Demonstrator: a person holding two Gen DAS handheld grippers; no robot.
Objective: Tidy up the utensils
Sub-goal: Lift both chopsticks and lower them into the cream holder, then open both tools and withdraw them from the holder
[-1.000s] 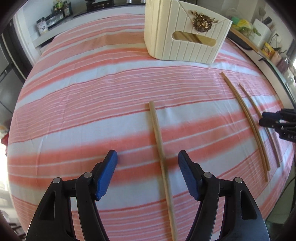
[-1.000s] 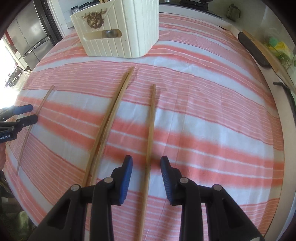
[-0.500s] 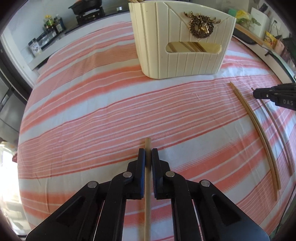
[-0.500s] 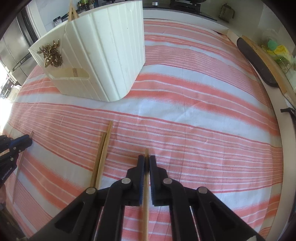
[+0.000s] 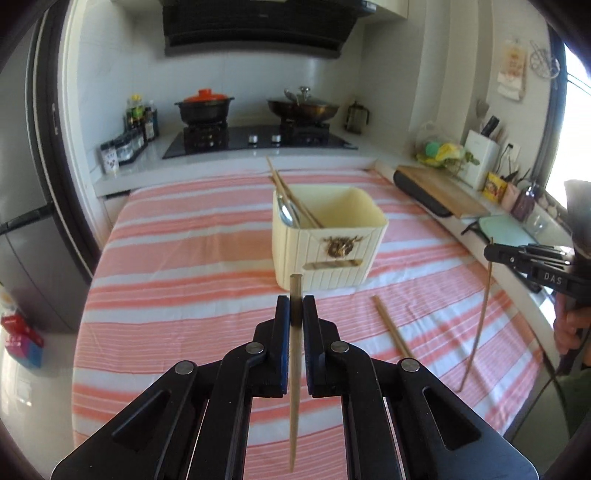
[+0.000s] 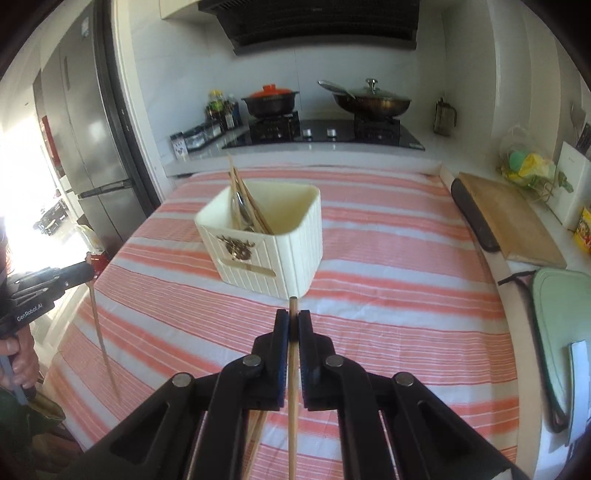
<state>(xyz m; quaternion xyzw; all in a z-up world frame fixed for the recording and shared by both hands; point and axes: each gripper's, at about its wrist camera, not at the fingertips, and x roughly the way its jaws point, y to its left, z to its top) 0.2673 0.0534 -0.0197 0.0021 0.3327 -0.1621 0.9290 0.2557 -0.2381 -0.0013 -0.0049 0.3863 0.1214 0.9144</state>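
Left gripper (image 5: 295, 310) clamping chopstick (image 5: 294, 387), holder (image 5: 328, 236) ahead, probably clear

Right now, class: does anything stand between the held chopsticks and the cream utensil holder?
Nothing visible does. Only bare striped cloth lies between each gripped chopstick and the holder, whose top is open.

Home kitchen, gas hob (image 5: 258, 138), pots, fridge (image 6: 92, 155), range hood (image 6: 317, 22)
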